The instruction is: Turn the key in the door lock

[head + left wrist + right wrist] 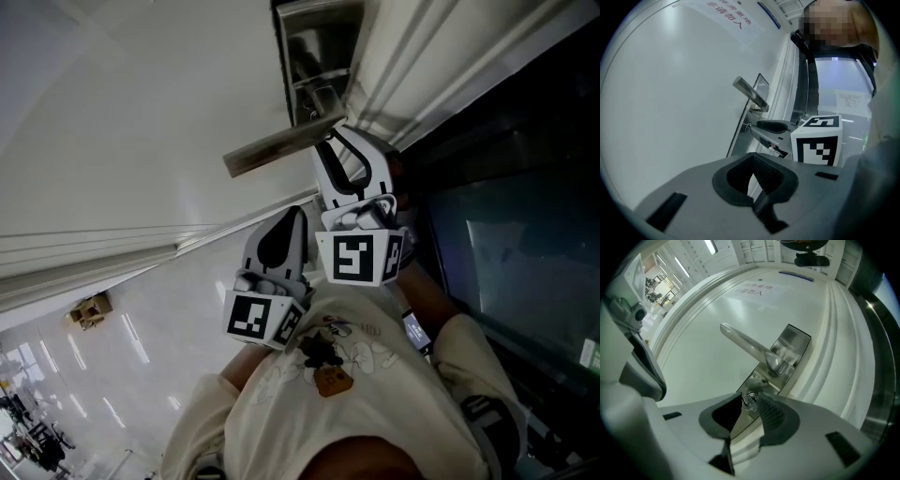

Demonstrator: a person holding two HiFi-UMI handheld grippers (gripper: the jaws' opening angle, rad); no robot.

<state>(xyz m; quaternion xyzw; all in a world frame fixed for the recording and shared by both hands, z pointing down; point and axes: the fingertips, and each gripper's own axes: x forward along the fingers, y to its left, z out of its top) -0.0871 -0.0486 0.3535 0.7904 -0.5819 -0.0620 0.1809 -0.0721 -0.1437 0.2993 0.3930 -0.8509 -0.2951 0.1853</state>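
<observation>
A white door (141, 112) carries a steel lock plate (790, 348) with a lever handle (745, 344) that sticks out to the left. A small silver key (750, 401) sits in the keyhole below the lever. My right gripper (749, 411) is open, level with the key. The key's head lies between its fingertips, and a gap shows beside each pad. In the head view this gripper (330, 142) reaches up to the plate just under the handle (281, 145), and the key is hidden. My left gripper (752, 180) hangs back beside it, open and empty, short of the door.
A ribbed white door frame (441, 66) runs beside the lock plate, with a dark glass panel (525, 216) past it. A printed notice (754, 290) is stuck on the door above the handle. Glossy floor (122, 347) lies below on the left.
</observation>
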